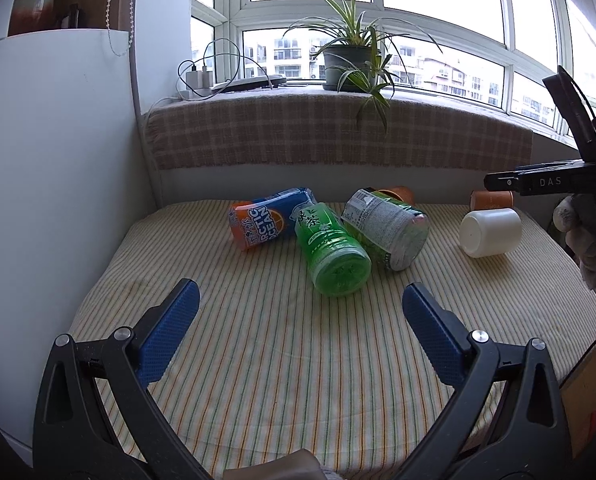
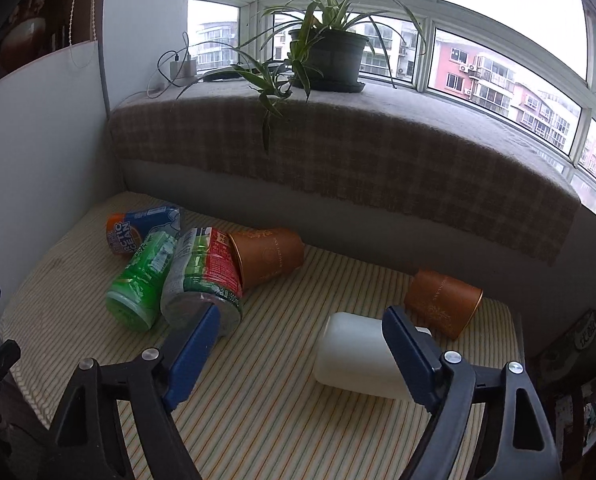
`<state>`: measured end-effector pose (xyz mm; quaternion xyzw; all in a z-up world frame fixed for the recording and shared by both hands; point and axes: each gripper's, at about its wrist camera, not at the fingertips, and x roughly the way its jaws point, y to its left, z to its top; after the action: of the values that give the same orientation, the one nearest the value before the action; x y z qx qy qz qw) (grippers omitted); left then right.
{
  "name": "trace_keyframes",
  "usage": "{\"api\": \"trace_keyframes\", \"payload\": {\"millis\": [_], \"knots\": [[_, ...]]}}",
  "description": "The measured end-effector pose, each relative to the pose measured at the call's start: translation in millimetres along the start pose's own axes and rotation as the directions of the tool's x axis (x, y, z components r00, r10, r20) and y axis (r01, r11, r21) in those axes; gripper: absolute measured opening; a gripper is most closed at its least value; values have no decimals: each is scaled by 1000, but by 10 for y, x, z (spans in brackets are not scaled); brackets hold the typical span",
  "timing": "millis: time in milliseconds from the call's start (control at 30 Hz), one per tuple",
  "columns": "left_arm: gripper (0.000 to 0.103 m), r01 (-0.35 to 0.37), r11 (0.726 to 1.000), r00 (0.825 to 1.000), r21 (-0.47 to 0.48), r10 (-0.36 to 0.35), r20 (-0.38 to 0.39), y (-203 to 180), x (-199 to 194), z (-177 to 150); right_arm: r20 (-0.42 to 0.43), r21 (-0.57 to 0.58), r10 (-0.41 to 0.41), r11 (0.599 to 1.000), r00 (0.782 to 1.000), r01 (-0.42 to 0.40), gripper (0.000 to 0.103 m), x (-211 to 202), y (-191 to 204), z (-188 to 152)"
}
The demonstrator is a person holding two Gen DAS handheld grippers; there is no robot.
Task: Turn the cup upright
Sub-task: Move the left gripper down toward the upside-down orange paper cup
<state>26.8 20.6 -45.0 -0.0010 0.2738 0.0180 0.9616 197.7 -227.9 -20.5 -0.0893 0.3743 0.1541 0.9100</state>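
A white cup [image 2: 357, 354] lies on its side on the striped cloth, also seen at the right in the left wrist view [image 1: 491, 232]. My right gripper [image 2: 301, 322] is open just in front of it, its right finger [image 2: 407, 350] overlapping the cup. Two orange-brown paper cups lie on their sides: one [image 2: 268, 258] behind the bottles, one [image 2: 443, 302] behind the white cup. My left gripper [image 1: 299, 304] is open and empty over the cloth, well short of the bottles.
Three bottles lie in a pile: an orange-blue one [image 1: 268, 220], a green one [image 1: 329, 250] and a grey-labelled one [image 1: 387, 226]. A plaid-covered ledge [image 2: 337, 160] with a potted plant [image 2: 325, 60] runs behind. A white panel [image 1: 50, 180] stands at the left.
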Motion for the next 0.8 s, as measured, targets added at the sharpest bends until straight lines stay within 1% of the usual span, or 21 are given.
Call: {"api": "trace_keyframes", "payload": {"millis": [67, 167, 233, 333, 433, 500, 567, 633, 667, 733, 800], "knots": [[103, -5, 1000, 1000, 2, 5, -11, 28, 24, 3, -40, 27, 49, 998, 998, -48, 82, 112, -81, 70], [103, -15, 1000, 1000, -6, 15, -20, 68, 63, 25, -109, 164, 130, 980, 986, -111, 82, 316, -247, 177], [103, 0, 1000, 999, -11, -1, -37, 83, 107, 60, -133, 251, 174, 958, 976, -136, 82, 448, -319, 237], [103, 56, 998, 996, 23, -54, -72, 49, 225, 199, -125, 303, 145, 948, 982, -101, 82, 528, -373, 268], [103, 138, 984, 984, 115, -123, -128, -91, 401, 420, -118, 331, 135, 940, 984, -89, 82, 543, -394, 211], [103, 201, 967, 970, 159, -175, -167, -197, 540, 596, -114, 354, 133, 931, 985, -85, 82, 504, -441, 132], [103, 273, 945, 947, 179, -232, -221, -307, 720, 776, -105, 371, 117, 926, 988, -71, 82, 417, -487, 50], [102, 311, 929, 929, 201, -252, -270, -434, 922, 951, -94, 384, 93, 922, 991, -50, 82, 335, -535, -53], [102, 337, 916, 918, 220, -267, -293, -521, 1025, 1024, -88, 391, 82, 919, 993, -42, 82, 277, -561, -112], [97, 369, 897, 894, 243, -272, -355, -677, 1257, 1149, -78, 410, 64, 912, 995, -27, 82, 164, -634, -238], [92, 398, 882, 867, 251, -272, -419, -843, 1505, 1255, -66, 429, 57, 903, 996, -23, 82, 47, -709, -377]]}}
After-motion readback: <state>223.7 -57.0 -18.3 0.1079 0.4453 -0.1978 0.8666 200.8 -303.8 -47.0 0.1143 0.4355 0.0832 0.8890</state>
